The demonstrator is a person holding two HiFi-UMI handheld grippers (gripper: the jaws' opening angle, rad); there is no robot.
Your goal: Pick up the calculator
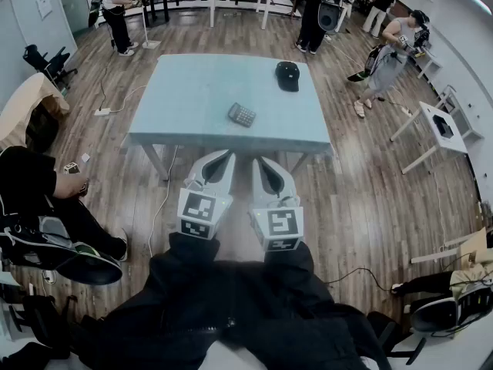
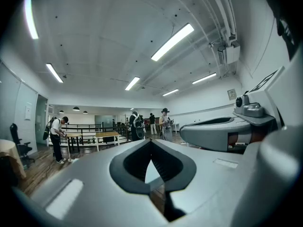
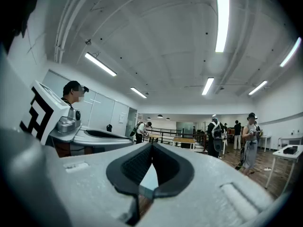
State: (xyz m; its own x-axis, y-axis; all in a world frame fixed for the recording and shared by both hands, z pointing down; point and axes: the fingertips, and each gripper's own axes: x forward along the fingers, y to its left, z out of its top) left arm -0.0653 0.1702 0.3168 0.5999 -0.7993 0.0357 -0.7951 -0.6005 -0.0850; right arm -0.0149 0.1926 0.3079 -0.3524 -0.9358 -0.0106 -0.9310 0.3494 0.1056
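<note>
The calculator [image 1: 242,115], small, dark and grey-keyed, lies flat near the front middle of the light blue table [image 1: 192,91]. My left gripper [image 1: 224,157] and right gripper [image 1: 262,163] are held side by side, level, over the wood floor just short of the table's front edge. Neither touches the calculator. The left gripper [image 2: 151,141] has its jaws closed together with nothing between them. The right gripper [image 3: 152,146] shows the same closed, empty jaws. The calculator is hidden in both gripper views.
A black cap [image 1: 287,75] lies on the table's far right part. A person sits on the floor at the left [image 1: 46,199]. Several people stand around the room's far side. A white table [image 1: 443,129] stands at the right, and a cable [image 1: 163,199] runs under the blue table.
</note>
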